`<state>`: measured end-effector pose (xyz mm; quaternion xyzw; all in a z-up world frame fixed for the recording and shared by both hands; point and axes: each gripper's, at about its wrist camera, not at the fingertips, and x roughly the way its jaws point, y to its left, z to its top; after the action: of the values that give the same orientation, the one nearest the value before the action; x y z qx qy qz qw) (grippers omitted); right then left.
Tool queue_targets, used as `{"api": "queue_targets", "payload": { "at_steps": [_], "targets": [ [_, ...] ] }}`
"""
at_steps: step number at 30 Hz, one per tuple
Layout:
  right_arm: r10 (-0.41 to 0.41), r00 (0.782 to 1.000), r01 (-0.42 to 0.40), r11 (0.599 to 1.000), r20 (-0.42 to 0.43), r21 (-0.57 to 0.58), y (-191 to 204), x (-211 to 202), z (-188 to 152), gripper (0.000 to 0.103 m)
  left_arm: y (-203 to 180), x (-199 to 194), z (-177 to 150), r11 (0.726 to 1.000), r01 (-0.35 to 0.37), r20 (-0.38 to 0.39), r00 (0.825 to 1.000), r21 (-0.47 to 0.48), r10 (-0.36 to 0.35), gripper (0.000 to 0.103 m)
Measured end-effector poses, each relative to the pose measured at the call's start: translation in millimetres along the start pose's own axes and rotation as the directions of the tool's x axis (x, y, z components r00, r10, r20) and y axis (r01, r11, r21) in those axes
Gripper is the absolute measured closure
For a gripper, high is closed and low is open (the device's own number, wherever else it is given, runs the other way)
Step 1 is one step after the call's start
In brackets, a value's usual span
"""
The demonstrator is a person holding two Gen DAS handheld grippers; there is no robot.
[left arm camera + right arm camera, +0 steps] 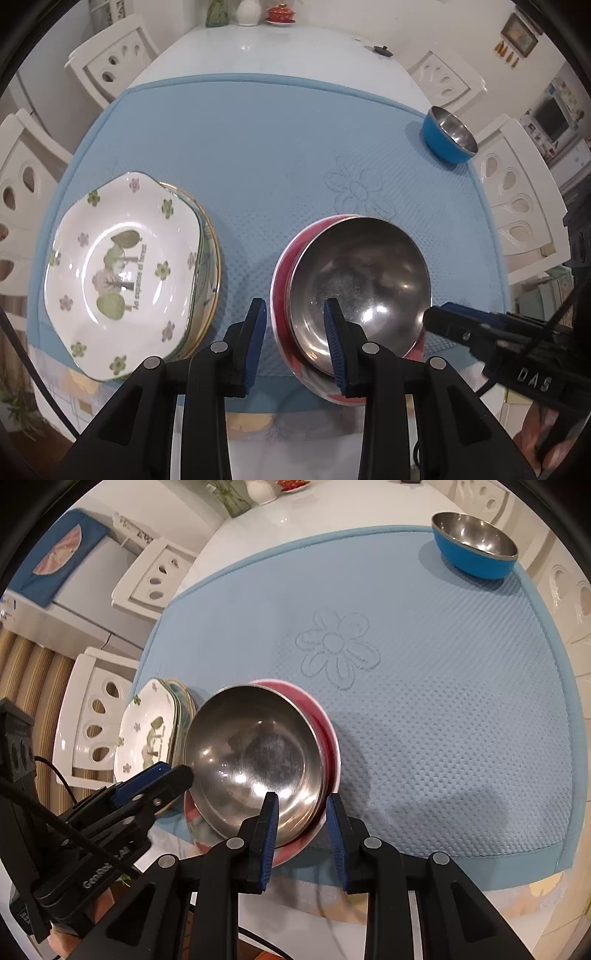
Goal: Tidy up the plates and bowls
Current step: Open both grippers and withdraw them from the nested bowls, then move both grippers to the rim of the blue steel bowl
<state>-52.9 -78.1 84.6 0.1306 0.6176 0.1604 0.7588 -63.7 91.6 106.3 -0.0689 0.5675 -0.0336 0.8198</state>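
Right gripper [302, 834]: fingers pinching the near rim of the nested bowls — steel bowl [255, 757] sitting tilted inside the red-sided bowl [330, 734], one finger inside, one outside. Left gripper [295, 343]: fingers spread a little around the opposite rim of the same pair, one pad inside the steel bowl, the other outside the red wall; pads seem clear of the metal, so no hold on that side.

Just left of the left fingers — the stack of flowered plates [122, 266], edges uneven. Far beyond the fingers, at the right corner of the blue mat [277, 147] on the worktop, the blue bowl [448, 134] stands alone.

Risks: one-sided grip on a slick steel rim; the inner bowl, already askew, could slide or rock out if lifted. Swinging left could clip the plates.

Unclear: the bowls' near edge sits behind the fingers; plate count not readable; whether the right pads clamp both rims or only one.
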Motion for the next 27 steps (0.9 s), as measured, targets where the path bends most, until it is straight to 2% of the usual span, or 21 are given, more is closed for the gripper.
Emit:
{"api": "queue_targets", "payload": {
  "at_steps": [3, 8, 13, 17, 19, 20, 21, 22, 24, 27],
  "targets": [
    [0.001, 1.0, -0.001, 1.0, 0.002, 0.021, -4, -3, 4, 0.077, 4, 3, 5, 1.0, -0.013, -0.012, 1.0, -0.016, 0.013, 0.073],
    [0.003, 1.0, -0.004, 0.999, 0.028, 0.048, -11, -16, 14, 0.077, -8, -10, 18, 0.999, 0.034, 0.025, 0.999, 0.003, -0.034, 0.073],
    [-0.005, 0.995, -0.001, 0.998, 0.096, 0.067, -18, -43, 33, 0.077, -34, -22, 43, 0.995, 0.034, 0.064, 0.997, 0.096, -0.04, 0.073],
    [-0.028, 0.988, 0.013, 0.995, 0.153, 0.101, -32, -65, 51, 0.075, -61, -33, 71, 0.981, 0.024, 0.103, 0.994, 0.195, -0.044, 0.073],
    [-0.039, 0.982, 0.015, 0.991, 0.183, 0.133, -44, -76, 62, 0.066, -74, -37, 88, 0.972, 0.029, 0.111, 0.992, 0.235, -0.057, 0.073],
    [-0.042, 0.98, 0.012, 0.988, 0.196, 0.152, -49, -81, 66, 0.061, -78, -37, 95, 0.968, 0.038, 0.11, 0.992, 0.247, -0.067, 0.072],
    [-0.043, 0.976, 0.005, 0.985, 0.213, 0.174, -56, -86, 71, 0.049, -83, -37, 103, 0.965, 0.051, 0.106, 0.991, 0.258, -0.081, 0.068],
    [-0.044, 0.971, -0.003, 0.981, 0.234, 0.196, -63, -91, 75, 0.047, -88, -36, 115, 0.961, 0.071, 0.097, 0.99, 0.268, -0.1, 0.065],
    [-0.055, 0.963, -0.011, 0.971, 0.265, 0.241, -78, -100, 84, 0.047, -93, -35, 129, 0.956, 0.108, 0.091, 0.986, 0.274, -0.137, 0.048],
    [-0.061, 0.96, -0.02, 0.958, 0.272, 0.286, -93, -102, 98, 0.047, -105, -27, 155, 0.945, 0.162, 0.095, 0.976, 0.283, -0.195, 0.044]
  ]
}}
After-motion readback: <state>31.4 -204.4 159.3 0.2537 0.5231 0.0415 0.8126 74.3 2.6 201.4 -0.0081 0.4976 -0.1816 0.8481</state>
